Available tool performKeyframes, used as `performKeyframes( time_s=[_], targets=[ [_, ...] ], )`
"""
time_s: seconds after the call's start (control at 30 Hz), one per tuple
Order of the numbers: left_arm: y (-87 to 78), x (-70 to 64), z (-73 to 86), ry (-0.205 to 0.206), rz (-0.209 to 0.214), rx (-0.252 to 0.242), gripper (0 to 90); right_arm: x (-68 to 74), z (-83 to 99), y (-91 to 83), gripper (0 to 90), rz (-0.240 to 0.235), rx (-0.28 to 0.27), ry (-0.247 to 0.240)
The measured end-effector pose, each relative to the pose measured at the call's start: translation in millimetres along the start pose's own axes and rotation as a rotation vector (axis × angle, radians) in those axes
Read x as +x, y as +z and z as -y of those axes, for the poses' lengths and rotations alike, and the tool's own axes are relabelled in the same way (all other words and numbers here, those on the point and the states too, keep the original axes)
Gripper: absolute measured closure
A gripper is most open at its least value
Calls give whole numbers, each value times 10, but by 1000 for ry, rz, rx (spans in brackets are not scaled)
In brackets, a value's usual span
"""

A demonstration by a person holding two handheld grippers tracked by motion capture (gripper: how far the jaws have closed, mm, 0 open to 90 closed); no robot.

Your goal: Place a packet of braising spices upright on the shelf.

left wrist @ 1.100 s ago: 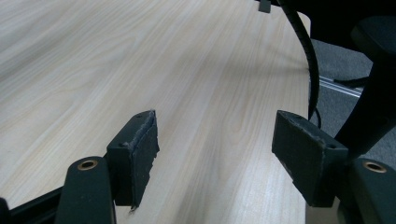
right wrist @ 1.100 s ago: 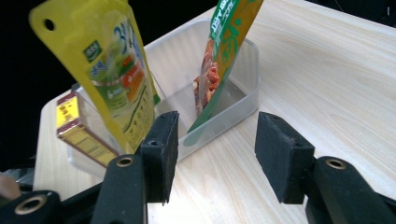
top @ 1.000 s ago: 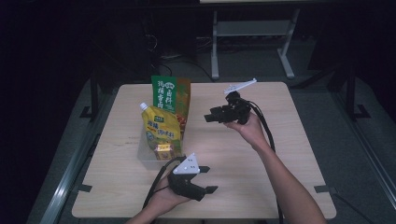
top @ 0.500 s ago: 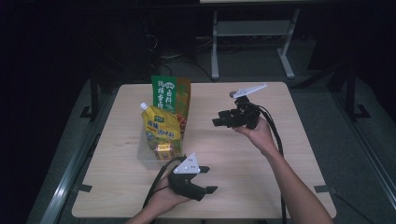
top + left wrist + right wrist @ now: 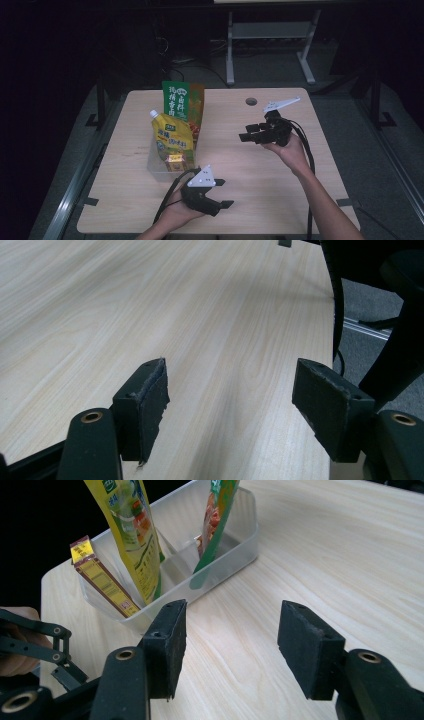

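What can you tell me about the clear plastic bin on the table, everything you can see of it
The clear plastic bin is a shallow, see-through rectangular tub with rounded corners and an inner divider. It sits flat on the wooden table, left of centre. Standing in it are a yellow spouted pouch, a green packet and a small brown and yellow packet. Neither set of tongs touches it.

a dim lab or recording room, staged for a test rather than lived in. one light wooden table (image 5: 300, 165) stands alone on grey carpet (image 5: 370, 140) with darkness all round. a white metal stand (image 5: 265, 35) sits behind it, and cables (image 5: 190, 65) trail over the floor. on the table a clear bin (image 5: 235, 545) holds a few food packets (image 5: 174, 132), set out like props.
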State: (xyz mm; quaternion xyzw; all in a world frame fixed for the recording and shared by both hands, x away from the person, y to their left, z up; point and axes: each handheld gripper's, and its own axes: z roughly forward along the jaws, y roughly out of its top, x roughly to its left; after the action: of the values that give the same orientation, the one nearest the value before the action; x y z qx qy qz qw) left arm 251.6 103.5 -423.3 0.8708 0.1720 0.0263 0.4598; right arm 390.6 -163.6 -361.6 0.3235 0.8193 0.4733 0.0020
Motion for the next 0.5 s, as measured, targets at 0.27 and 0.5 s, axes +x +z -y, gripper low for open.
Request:
performKeyframes(
  time_s=[0.27,0.5],
  targets=[
    [-6,2,-2,8,-3,15,299,0,115,-81,440,8,11,11],
    [11,3,7,13,-5,17,299,-17,282,-170,433,12,14,31]
  ],
)
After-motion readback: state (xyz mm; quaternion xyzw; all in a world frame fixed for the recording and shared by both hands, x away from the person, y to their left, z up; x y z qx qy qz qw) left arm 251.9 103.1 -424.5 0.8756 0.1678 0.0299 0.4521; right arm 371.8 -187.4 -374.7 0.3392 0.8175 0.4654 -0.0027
